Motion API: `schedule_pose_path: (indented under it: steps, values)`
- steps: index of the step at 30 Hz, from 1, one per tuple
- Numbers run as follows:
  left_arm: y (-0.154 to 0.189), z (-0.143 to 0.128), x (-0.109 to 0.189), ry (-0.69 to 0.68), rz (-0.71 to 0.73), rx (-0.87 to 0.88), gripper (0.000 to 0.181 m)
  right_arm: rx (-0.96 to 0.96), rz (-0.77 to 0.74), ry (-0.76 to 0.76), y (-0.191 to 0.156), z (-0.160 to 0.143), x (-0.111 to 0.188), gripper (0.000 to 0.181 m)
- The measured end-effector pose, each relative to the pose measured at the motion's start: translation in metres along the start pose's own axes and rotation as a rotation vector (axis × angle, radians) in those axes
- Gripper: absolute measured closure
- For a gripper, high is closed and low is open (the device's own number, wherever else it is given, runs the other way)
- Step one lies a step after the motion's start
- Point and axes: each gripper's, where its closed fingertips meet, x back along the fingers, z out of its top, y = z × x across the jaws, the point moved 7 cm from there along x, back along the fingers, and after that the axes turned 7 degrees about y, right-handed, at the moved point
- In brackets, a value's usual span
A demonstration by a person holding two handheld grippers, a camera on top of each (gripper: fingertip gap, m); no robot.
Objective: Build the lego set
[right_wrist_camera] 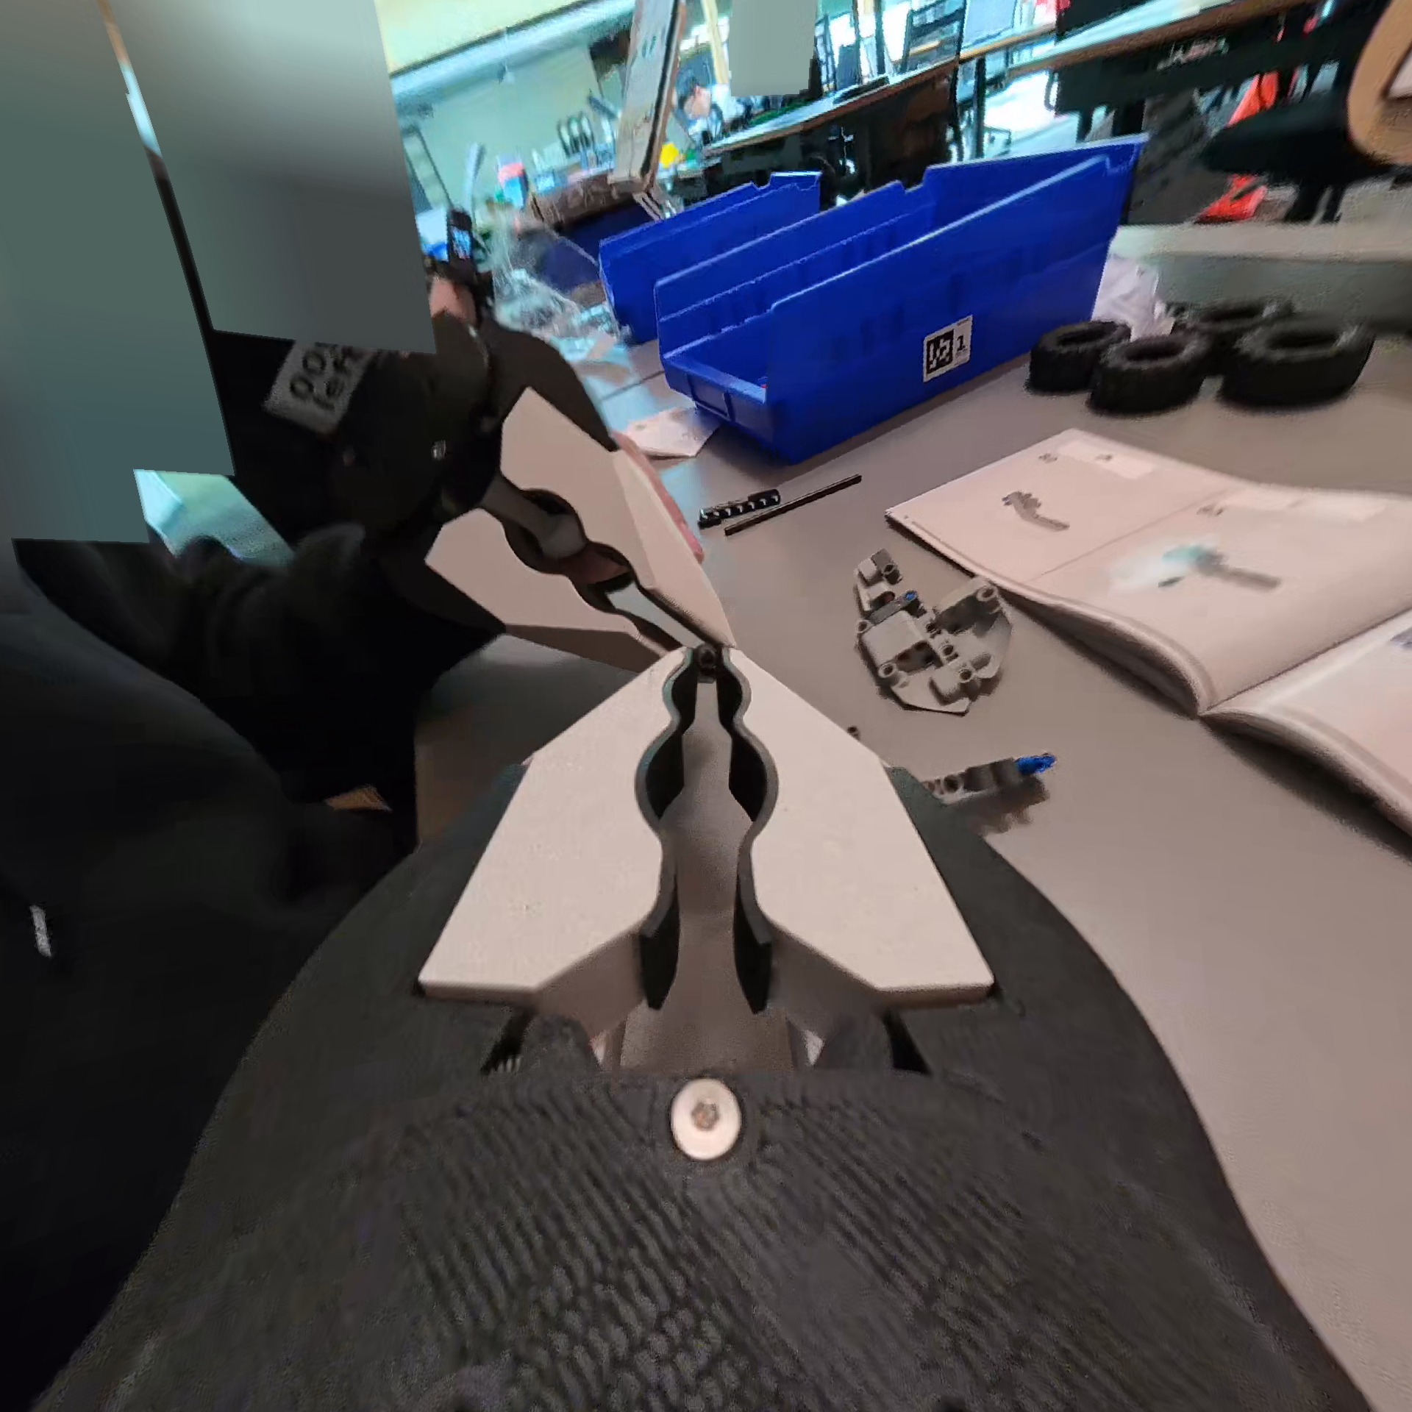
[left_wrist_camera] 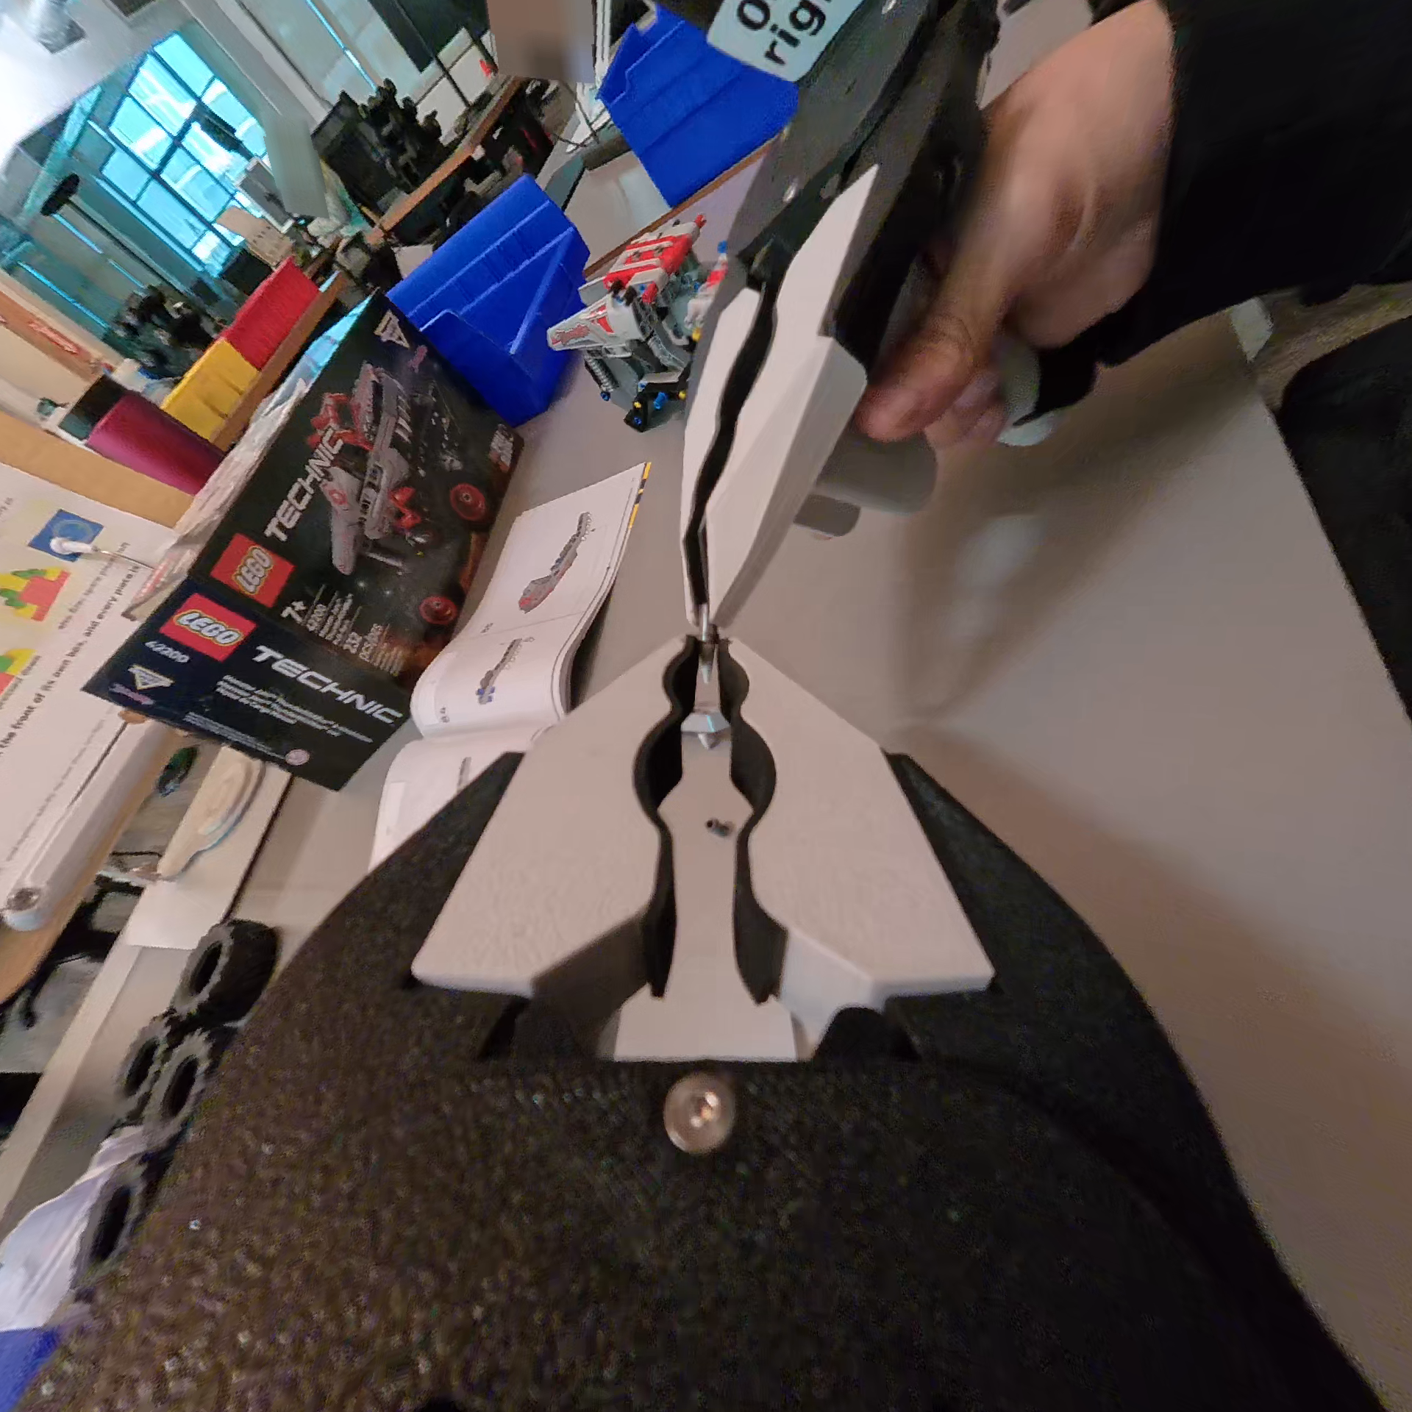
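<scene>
Grey tabletop (right_wrist_camera: 1146,955), open instruction booklet (right_wrist_camera: 1192,581) nearby. Left gripper (left_wrist_camera: 707,649) and right gripper (right_wrist_camera: 707,659) tip to tip above it, both pinched on small grey-black lego pin (left_wrist_camera: 707,666).

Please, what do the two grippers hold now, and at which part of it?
A small grey piece is pinched between the tips of the left gripper and the right gripper, each at one end. Its kind cannot be told.
</scene>
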Motion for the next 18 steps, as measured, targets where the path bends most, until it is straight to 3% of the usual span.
schedule_pose_path:
  steps: [4, 10, 12, 14, 18]
  values:
    - [0.002, -0.003, -0.002, -0.059, -0.001, -0.056, 0.180, -0.140, -0.001, 0.020, 0.005, -0.004, -0.001, 0.179]
    - [0.007, -0.007, -0.009, -0.115, -0.006, -0.139, 0.181, -0.082, -0.064, -0.068, 0.006, -0.009, -0.002, 0.178]
    - [0.007, -0.010, -0.012, -0.136, -0.004, -0.104, 0.181, -0.046, -0.077, -0.095, 0.008, -0.009, 0.004, 0.176]
    - [0.004, -0.019, -0.013, -0.156, 0.010, -0.066, 0.181, -0.010, -0.164, -0.157, 0.018, -0.011, 0.013, 0.164]
    - [-0.005, -0.037, -0.016, -0.213, 0.048, 0.042, 0.181, 0.031, -0.308, -0.296, 0.041, -0.023, 0.019, 0.158]
